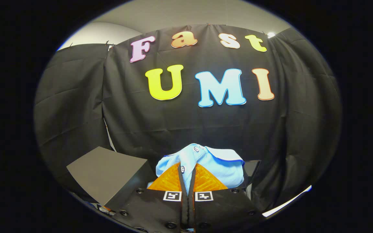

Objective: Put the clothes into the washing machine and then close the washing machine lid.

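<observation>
Hand-held gripper (187,173): fingers nearly together, clamped on one light blue shirt (206,161), buttoned placket pinched between them, cloth bunched from 11 to 2 o'clock. One dark grey box (105,173) at 9 o'clock, near; booth wall (189,126) beyond, open air between.

The shirt (202,165) sits pinched between the gripper (187,174) fingers, bunched beyond them at twelve o'clock. A box (105,174) lies at nine o'clock, the booth wall (206,126) behind everything.

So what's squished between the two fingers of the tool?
A light blue shirt. In the gripper view, its buttoned strip runs down the narrow gap between the tool's fingers, which press on it from both sides.
</observation>
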